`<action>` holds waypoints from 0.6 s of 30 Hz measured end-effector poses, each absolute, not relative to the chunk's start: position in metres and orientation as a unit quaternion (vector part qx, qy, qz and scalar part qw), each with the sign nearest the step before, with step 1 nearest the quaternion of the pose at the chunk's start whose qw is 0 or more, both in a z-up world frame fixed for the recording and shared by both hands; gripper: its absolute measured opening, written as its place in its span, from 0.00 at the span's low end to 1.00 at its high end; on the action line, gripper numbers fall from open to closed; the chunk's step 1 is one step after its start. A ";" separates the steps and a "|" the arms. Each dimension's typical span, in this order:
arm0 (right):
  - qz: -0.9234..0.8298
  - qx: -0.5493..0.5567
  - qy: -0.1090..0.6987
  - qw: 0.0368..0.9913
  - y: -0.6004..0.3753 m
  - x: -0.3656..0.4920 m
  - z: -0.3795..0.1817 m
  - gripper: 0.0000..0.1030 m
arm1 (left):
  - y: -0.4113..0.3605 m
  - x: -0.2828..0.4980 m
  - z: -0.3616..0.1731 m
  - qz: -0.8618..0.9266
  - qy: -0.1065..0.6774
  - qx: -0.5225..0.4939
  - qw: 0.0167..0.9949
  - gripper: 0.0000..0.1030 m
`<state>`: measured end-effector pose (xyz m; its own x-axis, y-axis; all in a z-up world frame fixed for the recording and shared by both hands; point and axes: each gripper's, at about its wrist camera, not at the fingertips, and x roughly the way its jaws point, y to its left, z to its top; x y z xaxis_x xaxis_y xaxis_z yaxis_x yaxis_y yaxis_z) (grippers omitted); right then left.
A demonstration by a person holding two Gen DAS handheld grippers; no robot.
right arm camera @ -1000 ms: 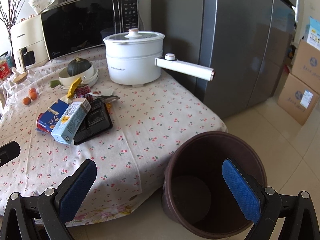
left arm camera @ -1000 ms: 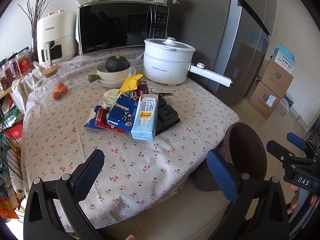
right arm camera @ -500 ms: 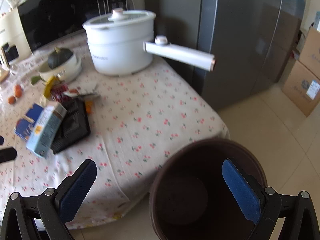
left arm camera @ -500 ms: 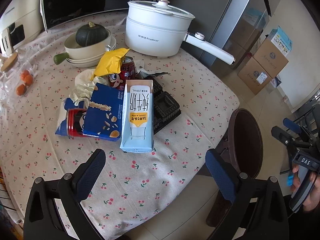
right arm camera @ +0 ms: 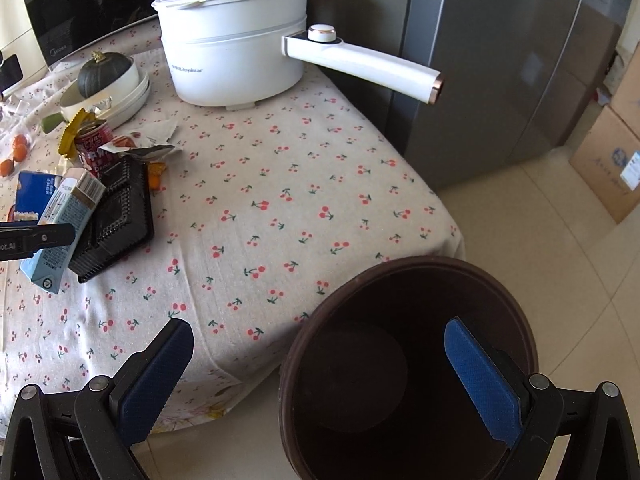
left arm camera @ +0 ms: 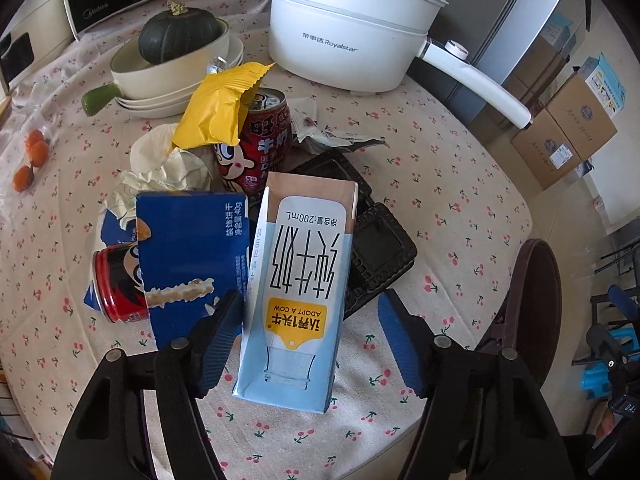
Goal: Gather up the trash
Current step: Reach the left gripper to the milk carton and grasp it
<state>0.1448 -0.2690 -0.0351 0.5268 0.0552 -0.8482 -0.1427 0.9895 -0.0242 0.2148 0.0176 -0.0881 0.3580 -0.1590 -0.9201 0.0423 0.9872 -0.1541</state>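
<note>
Table: cherry-print cloth [right arm camera: 280, 200], edges cut off by both views.
Trash pile: milk carton [left arm camera: 296, 288] lies flat, its far end resting on a black plastic tray [left arm camera: 380, 248]; blue snack box [left arm camera: 188, 256] touching its left side.
Half hidden: red can [left arm camera: 116, 284] under the box; a second can [left arm camera: 264, 140] behind a yellow wrapper [left arm camera: 216, 112].
Left gripper [left arm camera: 308, 332]: jaws closing around the carton; left pad at its edge, contact unclear; right pad apart.
Right gripper [right arm camera: 316, 380]: jaws wide, nothing between.
Bin [right arm camera: 408, 360]: brown, on the floor beside the table; bottom dark, contents hard to make out.
Behind: white pot [right arm camera: 236, 40].
</note>
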 end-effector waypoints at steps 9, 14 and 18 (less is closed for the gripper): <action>0.046 -0.047 0.480 0.875 -0.271 0.143 -0.035 1.00 | 0.015 0.209 -0.081 -0.055 0.546 -0.051 0.834 0.51; 0.047 -0.042 0.485 0.872 -0.262 0.150 -0.036 1.00 | 0.031 0.187 -0.056 -0.060 0.514 -0.063 0.854 0.51; 0.058 -0.043 0.491 0.868 -0.239 0.158 -0.039 1.00 | 0.054 0.168 -0.041 -0.054 0.495 -0.081 0.864 0.51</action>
